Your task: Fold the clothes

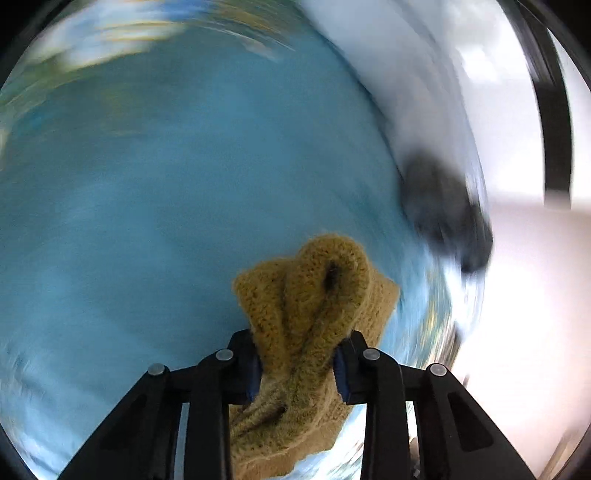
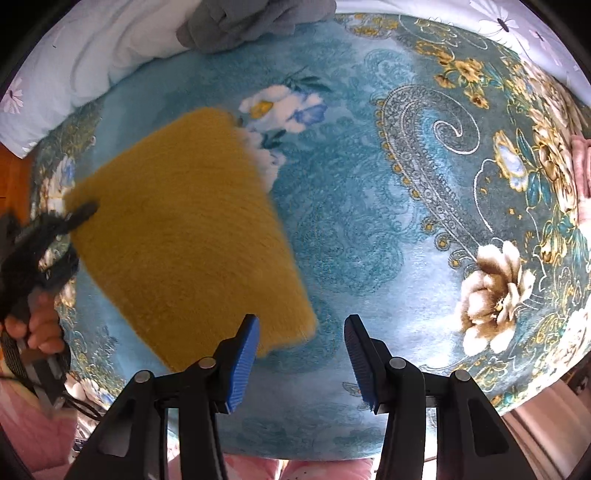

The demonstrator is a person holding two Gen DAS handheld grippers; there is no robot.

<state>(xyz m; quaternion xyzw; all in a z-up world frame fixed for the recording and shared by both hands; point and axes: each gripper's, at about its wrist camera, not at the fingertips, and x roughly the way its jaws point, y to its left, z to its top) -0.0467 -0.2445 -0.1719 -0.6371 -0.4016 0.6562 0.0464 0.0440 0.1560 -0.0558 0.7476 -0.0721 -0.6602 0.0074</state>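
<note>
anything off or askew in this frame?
Nothing damaged or spilled. The mustard knit garment hangs skewed over the blue floral blanket, bunched unevenly in the left gripper; the right gripper is open and empty. The left wrist view is heavily motion-blurred.

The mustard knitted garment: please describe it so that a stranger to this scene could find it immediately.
Start from the large blue floral blanket that covers the surface. On its left part lies the mustard knitted garment, with one bunched end clamped in the left gripper. It is the only yellow, fuzzy knit here; the grey cloth and white bedding at the far edge are plainly different.
</note>
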